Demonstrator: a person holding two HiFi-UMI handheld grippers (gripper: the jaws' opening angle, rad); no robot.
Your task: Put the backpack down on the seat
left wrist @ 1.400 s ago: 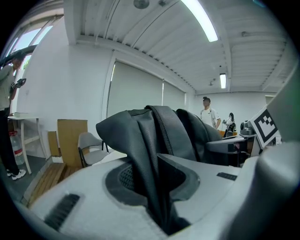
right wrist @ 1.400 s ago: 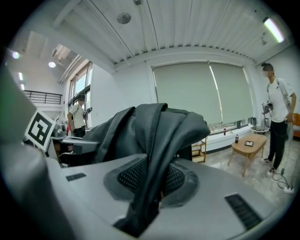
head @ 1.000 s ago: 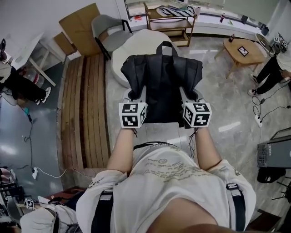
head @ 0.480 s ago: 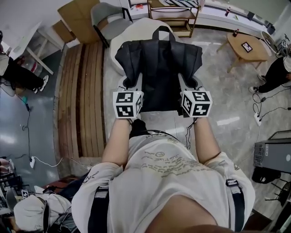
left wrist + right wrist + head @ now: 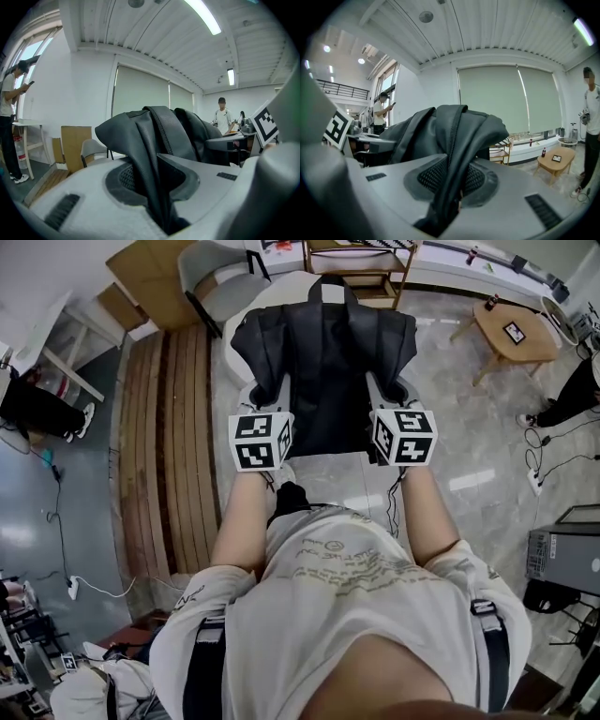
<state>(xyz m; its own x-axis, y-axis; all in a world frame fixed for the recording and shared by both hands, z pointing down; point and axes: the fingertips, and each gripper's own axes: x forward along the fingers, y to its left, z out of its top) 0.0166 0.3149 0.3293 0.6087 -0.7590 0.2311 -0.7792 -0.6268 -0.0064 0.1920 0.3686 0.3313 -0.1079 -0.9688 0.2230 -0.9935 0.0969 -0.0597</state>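
**Backpack carried over the seat, set-down not yet made**

Head view: black backpack (image 5: 323,357) stretched between the two grippers, overlapping the white rounded seat (image 5: 281,294) from above. Hard to say whether its far end already touches the seat. Left gripper (image 5: 262,397) at the bag's left edge, right gripper (image 5: 392,395) at its right edge, both on the person's side of the seat. Grey chair (image 5: 208,277) just behind and left of the seat, wooden coffee table (image 5: 511,334) well to the right of it. Judged to be the carrying step. Next, a level lowering onto the seat until the cloth slackens, and only then a release by both sides.

Left gripper view: fingers (image 5: 93,197) pinching a dark fold of the backpack (image 5: 154,136), with the fold running down into the narrow gap of the left gripper (image 5: 161,199). Matte, soft fabric with a stitched strap along the ridge.

Right gripper view: fingers (image 5: 511,201) likewise clamped on a fold of the backpack (image 5: 457,136), the cloth bunched in the gap of the right gripper (image 5: 445,201). Limp, creased and sagging, so probably lightly filled and likely to slump once let go.
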